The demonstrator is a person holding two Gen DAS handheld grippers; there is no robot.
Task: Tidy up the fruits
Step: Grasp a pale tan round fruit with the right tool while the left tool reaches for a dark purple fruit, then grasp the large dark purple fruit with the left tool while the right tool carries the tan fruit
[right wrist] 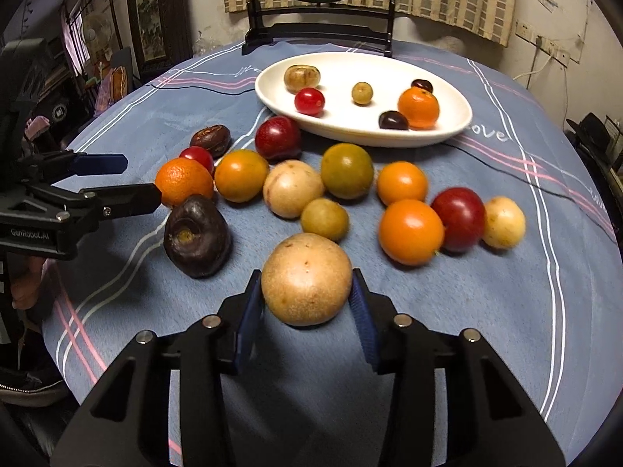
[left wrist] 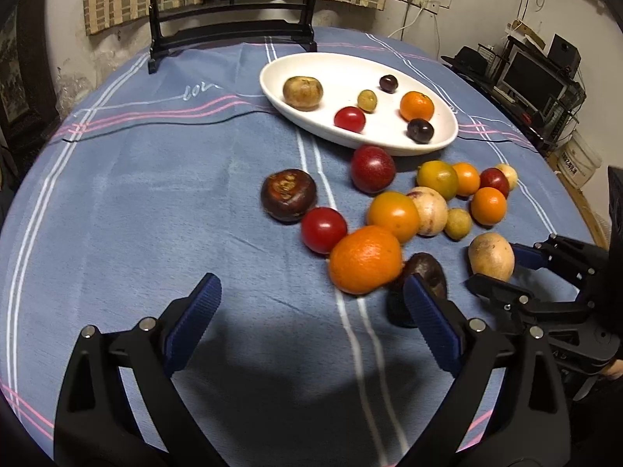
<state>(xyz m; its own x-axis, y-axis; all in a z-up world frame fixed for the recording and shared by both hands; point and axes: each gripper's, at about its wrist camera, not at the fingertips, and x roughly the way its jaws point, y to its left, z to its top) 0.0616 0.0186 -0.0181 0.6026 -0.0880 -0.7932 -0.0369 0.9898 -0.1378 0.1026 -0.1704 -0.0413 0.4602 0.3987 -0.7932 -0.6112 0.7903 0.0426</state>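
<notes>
Tan round fruit: on the blue tablecloth, nearest of the loose fruit, short of the white oval dish; near-spherical, no clear long axis. Right gripper: pads clamped on its flanks. Left gripper: jaws wide apart, empty.

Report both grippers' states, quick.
Left gripper: open, nothing between its fingers.
Right gripper: shut on the tan round fruit, pads against both its sides.
</notes>
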